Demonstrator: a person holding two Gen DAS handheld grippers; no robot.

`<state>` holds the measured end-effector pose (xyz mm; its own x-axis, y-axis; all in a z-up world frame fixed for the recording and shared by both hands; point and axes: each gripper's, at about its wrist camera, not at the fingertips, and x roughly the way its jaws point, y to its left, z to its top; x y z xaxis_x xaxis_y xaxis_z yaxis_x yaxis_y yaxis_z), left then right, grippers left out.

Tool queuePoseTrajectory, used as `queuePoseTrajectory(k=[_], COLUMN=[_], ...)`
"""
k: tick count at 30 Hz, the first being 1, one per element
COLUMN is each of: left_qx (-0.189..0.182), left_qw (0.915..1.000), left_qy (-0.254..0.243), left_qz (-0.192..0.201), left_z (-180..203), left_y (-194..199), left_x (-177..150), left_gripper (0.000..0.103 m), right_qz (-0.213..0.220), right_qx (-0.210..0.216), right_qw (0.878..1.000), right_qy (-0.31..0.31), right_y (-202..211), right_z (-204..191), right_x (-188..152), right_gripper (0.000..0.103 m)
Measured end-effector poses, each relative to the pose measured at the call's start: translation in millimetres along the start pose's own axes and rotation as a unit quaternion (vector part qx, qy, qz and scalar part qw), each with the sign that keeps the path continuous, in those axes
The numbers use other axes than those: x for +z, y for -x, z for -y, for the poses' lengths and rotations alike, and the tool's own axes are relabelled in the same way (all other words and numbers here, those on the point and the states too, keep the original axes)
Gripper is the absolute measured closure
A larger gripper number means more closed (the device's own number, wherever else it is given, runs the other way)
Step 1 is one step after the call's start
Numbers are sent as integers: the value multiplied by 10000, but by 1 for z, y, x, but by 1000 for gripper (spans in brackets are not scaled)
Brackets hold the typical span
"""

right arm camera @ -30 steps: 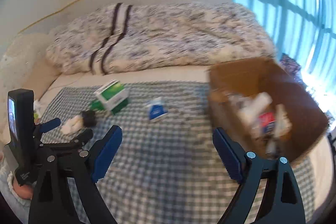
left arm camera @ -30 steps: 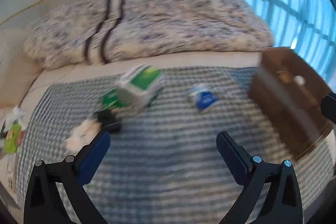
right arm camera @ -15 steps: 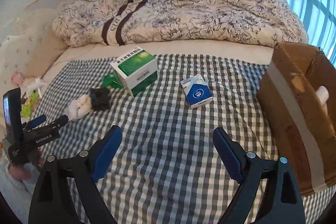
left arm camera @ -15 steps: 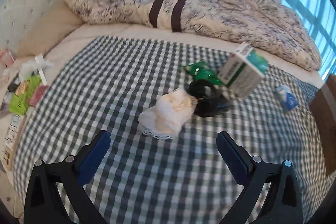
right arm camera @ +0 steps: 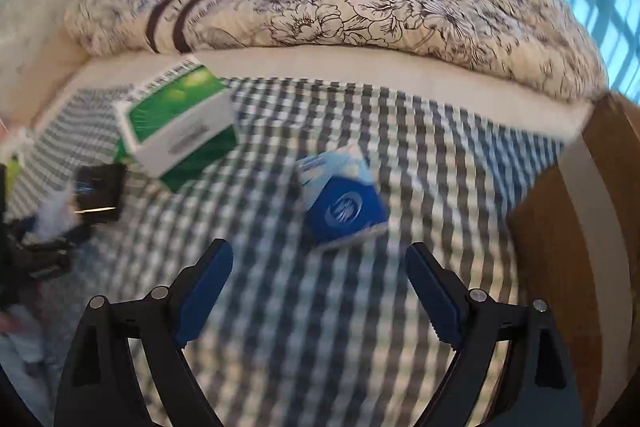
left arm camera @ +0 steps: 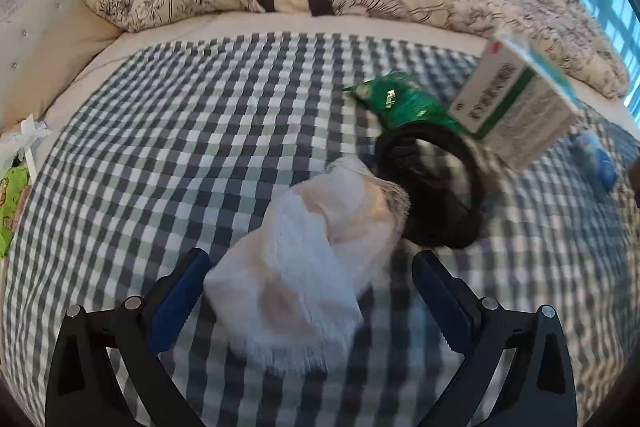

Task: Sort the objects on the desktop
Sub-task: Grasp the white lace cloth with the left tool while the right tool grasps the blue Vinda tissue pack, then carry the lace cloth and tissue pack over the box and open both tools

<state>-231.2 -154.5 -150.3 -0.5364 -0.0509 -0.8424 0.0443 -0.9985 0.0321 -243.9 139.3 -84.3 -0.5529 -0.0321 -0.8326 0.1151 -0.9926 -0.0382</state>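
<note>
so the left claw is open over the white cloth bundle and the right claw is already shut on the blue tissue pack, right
Not quite. The left claw is open around the white cloth bundle, as you say. But the right wrist view shows the right claw open too, with the blue tissue pack lying on the checked blanket just beyond its fingertips, not gripped.

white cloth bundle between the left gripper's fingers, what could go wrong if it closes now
1. The soft white cloth bundle touches the black coiled band; closing the open left gripper may snag or drag the band along.
2. The bundle is loose and floppy, so part may sag or slip out.
3. The view is blurred by motion, so the fingers may close off-centre.
</note>
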Motion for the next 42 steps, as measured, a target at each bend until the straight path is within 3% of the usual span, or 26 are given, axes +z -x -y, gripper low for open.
queuePoseTrajectory(k=[4, 8, 10, 11, 12, 13, 15, 17, 27, 42], left_qx=[-26, -170, -236, -259, -269, -285, -352, -452, -429, -881], left_qw=[9999, 9996, 9995, 9995, 9994, 9992, 9987, 9982, 9984, 9926], left_qy=[109, 222, 195, 194, 217, 250, 335, 362, 250, -627], left_qz=[42, -29, 10, 45, 88, 116, 141, 148, 278, 548], left_z=[-3, -9, -10, -10, -11, -12, -15, -17, 1, 104], left_y=[-9, -11, -7, -4, -2, 1, 7, 13, 75, 155], left_x=[5, 5, 6, 6, 7, 7, 6, 4, -15, -36], left_gripper=[0, 4, 18, 31, 48, 55, 70, 77, 77, 77], right_qz=[-40, -209, -338, -397, -394, -330, -339, -309, -132, 364], right_qx=[-454, -545, -646, -757, -853, -950, -1078, -939, -198, -25], right_qw=[9977, 9961, 9949, 9940, 9937, 9937, 9928, 9943, 9997, 9991], right_qy=[494, 662, 694, 679, 617, 499, 405, 399, 67, -211], right_y=[-30, -54, -64, -68, -68, -63, -55, -45, 22, 120], right_z=[-10, -17, -20, -20, -20, -18, -18, -20, -23, 8], right_x=[15, 23, 21, 19, 17, 14, 9, -1, -31, -73], right_gripper=[15, 15, 20, 25, 35, 51, 51, 52, 52, 51])
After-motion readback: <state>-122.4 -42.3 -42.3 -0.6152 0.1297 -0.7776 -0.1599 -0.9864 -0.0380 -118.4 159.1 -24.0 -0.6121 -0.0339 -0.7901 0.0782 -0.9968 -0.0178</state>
